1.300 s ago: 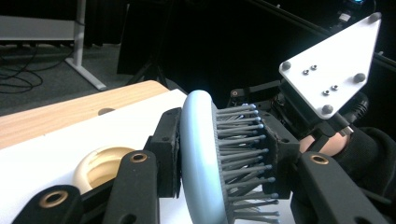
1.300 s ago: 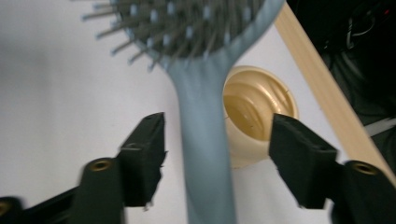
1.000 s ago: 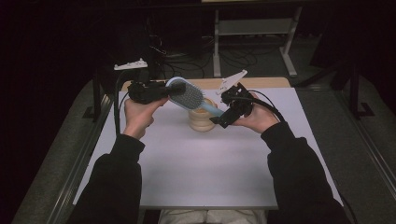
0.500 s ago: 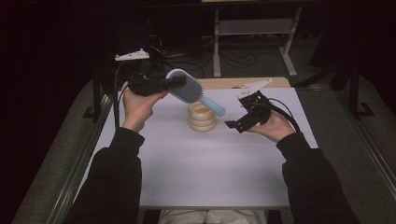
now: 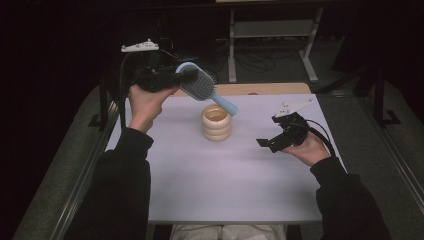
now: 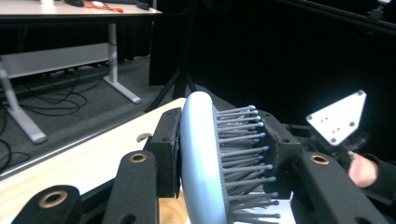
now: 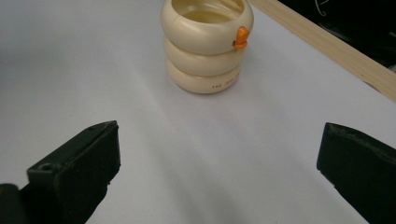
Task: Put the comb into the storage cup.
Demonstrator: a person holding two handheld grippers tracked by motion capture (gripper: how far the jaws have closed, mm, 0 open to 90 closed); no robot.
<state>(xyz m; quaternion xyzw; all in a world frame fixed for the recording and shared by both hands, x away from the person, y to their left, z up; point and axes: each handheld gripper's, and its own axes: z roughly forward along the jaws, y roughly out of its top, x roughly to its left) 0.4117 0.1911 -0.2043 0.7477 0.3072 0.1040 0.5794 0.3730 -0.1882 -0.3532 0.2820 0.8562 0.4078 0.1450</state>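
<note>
My left gripper [image 5: 186,78] is shut on the head of a light blue hairbrush [image 5: 199,84], held up over the table's far left. The brush handle slants down to the right, ending just above a cream ringed cup [image 5: 216,123] that stands on the white table top [image 5: 210,185]. In the left gripper view both jaws clamp the brush [image 6: 201,172], one on its back and one on the bristles. My right gripper [image 5: 270,133] hovers low at the right of the cup, open, with nothing between its jaws. The right gripper view looks at the cup [image 7: 205,44], which bears a small orange tab [image 7: 241,37].
A wooden strip [image 5: 260,89] runs along the table's far edge. Behind it stand a white table frame [image 5: 272,35] and loose cables on the floor. A dark stand [image 5: 107,95] rises at the table's left side.
My right gripper has drawn away from the brush handle, moving right and down towards the table, and its jaws now stand apart. My left gripper has lifted the brush a little.
</note>
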